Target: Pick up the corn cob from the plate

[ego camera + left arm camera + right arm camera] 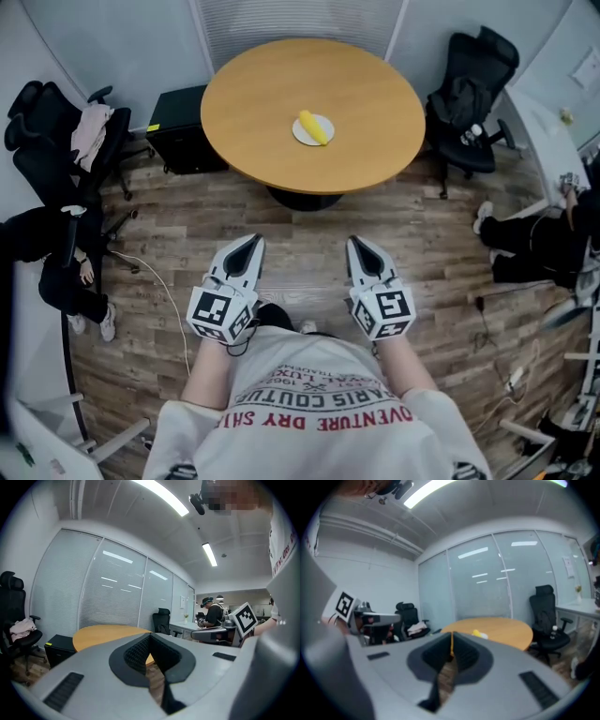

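Note:
A yellow corn cob (313, 127) lies on a small white plate (302, 135) near the middle of a round wooden table (375, 141). Both grippers are held over the floor, well short of the table and pointing toward it. My left gripper (251, 242) is shut with nothing in it, as is my right gripper (357, 244). In the right gripper view the corn cob (477, 633) shows on the table (506, 629) just right of the closed tips (451, 634). In the left gripper view only the table (103, 633) shows beyond the closed tips (150, 635); the cob is hidden.
Black office chairs stand left (52, 141) and right (473, 89) of the table. A black cabinet (178, 127) sits behind its left edge. A seated person's legs (530, 244) are at the right, and a cable (155, 281) runs over the wooden floor at the left.

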